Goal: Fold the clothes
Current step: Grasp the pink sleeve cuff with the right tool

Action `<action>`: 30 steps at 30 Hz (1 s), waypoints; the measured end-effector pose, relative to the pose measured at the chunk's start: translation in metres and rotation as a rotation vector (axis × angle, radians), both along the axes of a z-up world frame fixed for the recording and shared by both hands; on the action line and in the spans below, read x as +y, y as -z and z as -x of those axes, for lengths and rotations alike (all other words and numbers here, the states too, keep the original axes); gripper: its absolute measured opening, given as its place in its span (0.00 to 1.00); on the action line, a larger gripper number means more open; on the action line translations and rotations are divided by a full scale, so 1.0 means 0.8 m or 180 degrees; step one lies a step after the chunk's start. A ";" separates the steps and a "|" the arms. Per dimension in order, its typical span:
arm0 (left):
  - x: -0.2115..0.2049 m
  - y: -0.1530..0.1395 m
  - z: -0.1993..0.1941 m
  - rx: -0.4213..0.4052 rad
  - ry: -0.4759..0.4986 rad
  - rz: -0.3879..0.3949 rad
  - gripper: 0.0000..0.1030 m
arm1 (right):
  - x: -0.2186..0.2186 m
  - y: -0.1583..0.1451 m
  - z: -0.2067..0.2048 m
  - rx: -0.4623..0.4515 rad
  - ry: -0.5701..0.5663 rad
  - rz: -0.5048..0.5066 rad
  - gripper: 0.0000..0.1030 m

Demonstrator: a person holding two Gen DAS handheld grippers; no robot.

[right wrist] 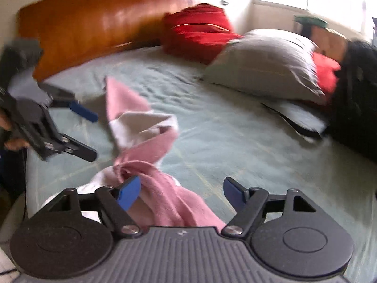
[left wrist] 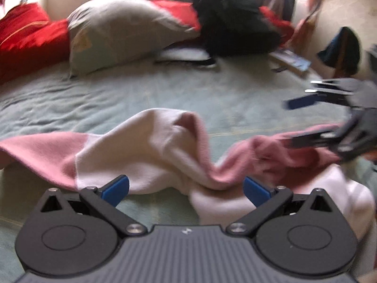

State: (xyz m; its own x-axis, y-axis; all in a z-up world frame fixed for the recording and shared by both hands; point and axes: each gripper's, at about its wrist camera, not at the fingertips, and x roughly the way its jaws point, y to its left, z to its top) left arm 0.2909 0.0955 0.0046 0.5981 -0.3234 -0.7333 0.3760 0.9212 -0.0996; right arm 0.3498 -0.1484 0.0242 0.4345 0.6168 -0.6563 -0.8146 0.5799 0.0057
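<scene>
No words, numbers or brand names can be read anywhere in either view. The only mark is a small pale emblem, shaped like two facing wedges, on the ribbed grey body of the left gripper (left wrist: 186, 187), centred just behind its jaws; the same emblem sits at the same spot on the right gripper (right wrist: 181, 192). Near the far edge of the bed, beside the black bundle, a flat blue printed item (left wrist: 292, 60) lies blurred, and whatever print it carries is not legible.
</scene>
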 end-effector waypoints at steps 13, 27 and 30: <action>0.015 0.022 0.064 0.0003 -0.0084 -0.0030 0.99 | 0.105 0.008 0.054 -0.0873 -0.1080 0.0849 0.71; 0.013 0.026 0.081 -0.0065 -0.0074 0.0036 0.99 | 0.142 0.027 0.029 -0.0606 -0.0951 0.1136 0.19; -0.001 0.026 0.085 -0.0125 0.0028 -0.0045 0.99 | 0.133 0.015 -0.001 -0.0446 -0.0705 0.1005 0.19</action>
